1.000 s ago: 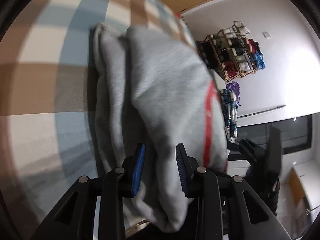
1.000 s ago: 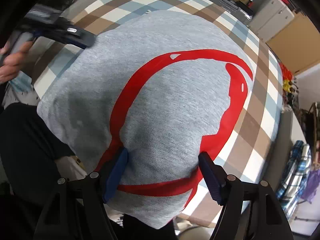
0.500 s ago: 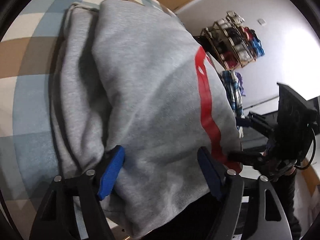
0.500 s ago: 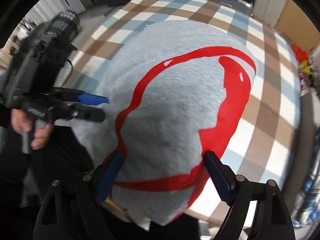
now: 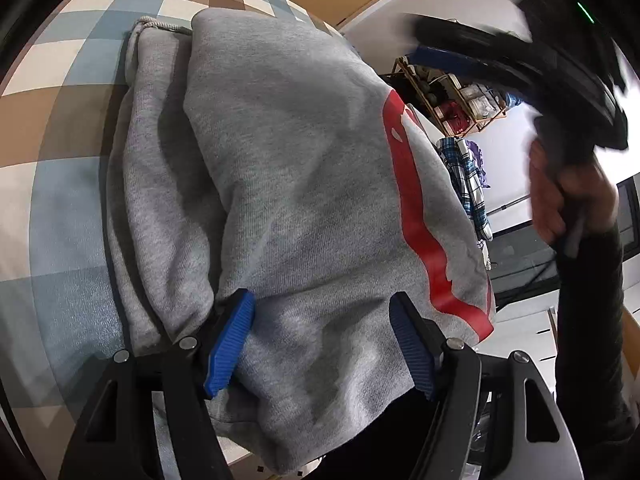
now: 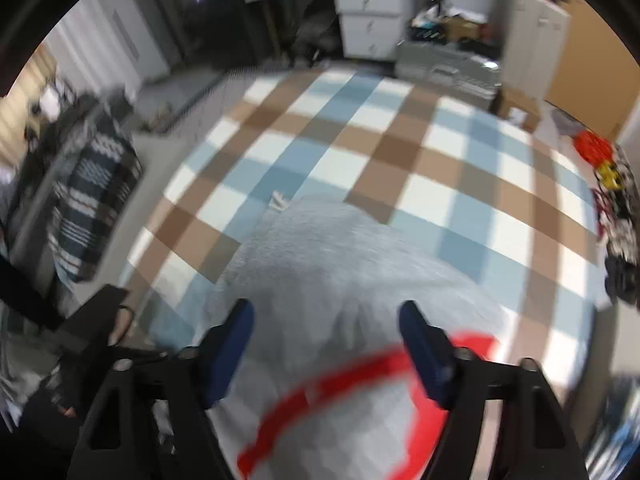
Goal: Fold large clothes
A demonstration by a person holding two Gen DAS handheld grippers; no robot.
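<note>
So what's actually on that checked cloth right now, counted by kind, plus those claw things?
Grey sweatshirt, folded, red print: 1
Checked cloth under it: 1
Handheld grippers, left and right, blue-padded, jaws apart: 2
Total: 4

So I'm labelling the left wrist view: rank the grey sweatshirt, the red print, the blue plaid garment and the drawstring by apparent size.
1. Grey sweatshirt
2. Red print
3. Blue plaid garment, though it hangs farther off
4. Drawstring
</note>
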